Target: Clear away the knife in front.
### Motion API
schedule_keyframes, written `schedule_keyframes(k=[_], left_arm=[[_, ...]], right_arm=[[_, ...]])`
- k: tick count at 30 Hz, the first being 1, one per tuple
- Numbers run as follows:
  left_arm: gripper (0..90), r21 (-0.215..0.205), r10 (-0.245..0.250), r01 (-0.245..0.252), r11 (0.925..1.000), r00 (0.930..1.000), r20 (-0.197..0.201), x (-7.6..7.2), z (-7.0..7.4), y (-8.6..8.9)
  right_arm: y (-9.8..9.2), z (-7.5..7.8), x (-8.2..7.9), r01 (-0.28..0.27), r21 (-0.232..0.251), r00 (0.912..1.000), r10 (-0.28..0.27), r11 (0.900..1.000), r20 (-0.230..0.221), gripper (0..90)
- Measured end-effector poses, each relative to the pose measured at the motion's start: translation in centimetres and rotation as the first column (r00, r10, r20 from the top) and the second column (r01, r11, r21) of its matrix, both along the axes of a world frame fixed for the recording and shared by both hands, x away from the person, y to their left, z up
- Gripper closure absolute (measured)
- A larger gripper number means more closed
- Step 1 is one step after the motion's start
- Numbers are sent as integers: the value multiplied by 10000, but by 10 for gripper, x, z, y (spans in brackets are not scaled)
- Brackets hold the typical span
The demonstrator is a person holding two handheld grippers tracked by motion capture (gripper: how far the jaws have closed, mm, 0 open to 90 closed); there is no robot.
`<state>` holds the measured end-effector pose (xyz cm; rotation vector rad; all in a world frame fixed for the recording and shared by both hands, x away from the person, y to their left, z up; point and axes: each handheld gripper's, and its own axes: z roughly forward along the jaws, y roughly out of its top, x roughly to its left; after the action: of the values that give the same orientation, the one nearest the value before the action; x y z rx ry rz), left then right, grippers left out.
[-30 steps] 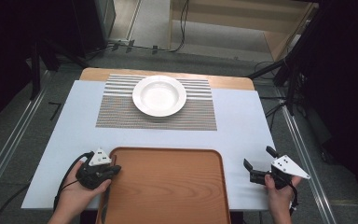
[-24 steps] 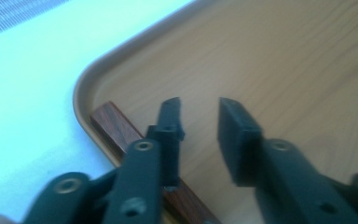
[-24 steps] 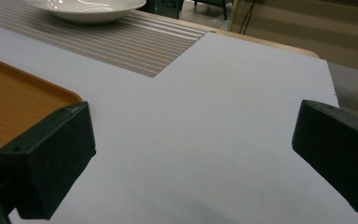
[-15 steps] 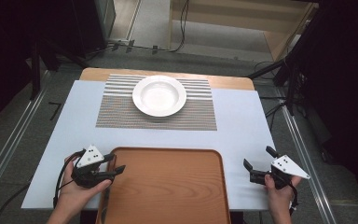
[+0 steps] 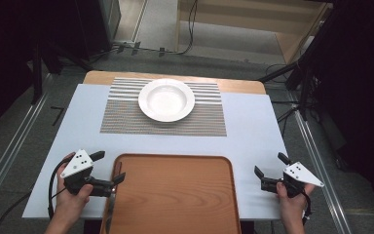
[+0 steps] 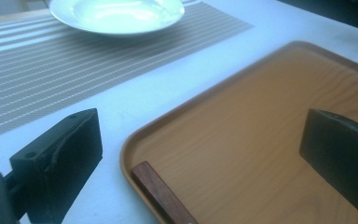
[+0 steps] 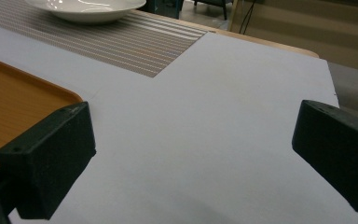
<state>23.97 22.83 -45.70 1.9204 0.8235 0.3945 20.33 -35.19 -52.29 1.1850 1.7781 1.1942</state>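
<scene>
the left claw (image 5: 108, 167) stands wide open and empty, one jaw over the worktop (image 5: 253, 126) and the other over the wooden tray (image 5: 175, 195), straddling the tray's left rim near its far corner. the right claw (image 5: 271, 165), also open and empty, hovers well right of the tray. a white bowl (image 5: 166, 99) sits on a striped mat (image 5: 126, 114) at the far side, well apart from both claws.

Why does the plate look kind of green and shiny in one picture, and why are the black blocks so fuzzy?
In the left gripper view the white plate takes a greenish tint with bright glare; in the high view it looks plain white. In both gripper views the black jaws sit very near the lens, so their edges blur.
</scene>
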Motion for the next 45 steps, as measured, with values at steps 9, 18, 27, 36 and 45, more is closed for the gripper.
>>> schedule_keyframes(k=[9, 18, 27, 36, 45], left_arm=[[0, -24, 409, -409, 9992, 9988, 280, 2, 0, 13], [0, -56, 814, -813, 9967, 9955, 483, 4, 0, 25], [0, -88, 1136, -1133, 9935, 9922, 521, 7, -1, 37], [0, -95, 1466, -1463, 9892, 9880, 491, 10, -3, 50], [0, 51, 1781, -1784, 9839, 9833, 384, 14, -8, 63]], right_arm=[[0, 0, 0, 26, 48, 10000, -25, 10000, -4, 0], [0, 0, -1, 35, 62, 10000, -35, 10000, -5, 0], [0, 0, -1, 32, 61, 10000, -32, 10000, -2, 0], [0, 0, 0, 8, 54, 10000, -8, 10000, 20, 0], [0, 0, 0, 9, 55, 10000, -9, 10000, 19, 0]])
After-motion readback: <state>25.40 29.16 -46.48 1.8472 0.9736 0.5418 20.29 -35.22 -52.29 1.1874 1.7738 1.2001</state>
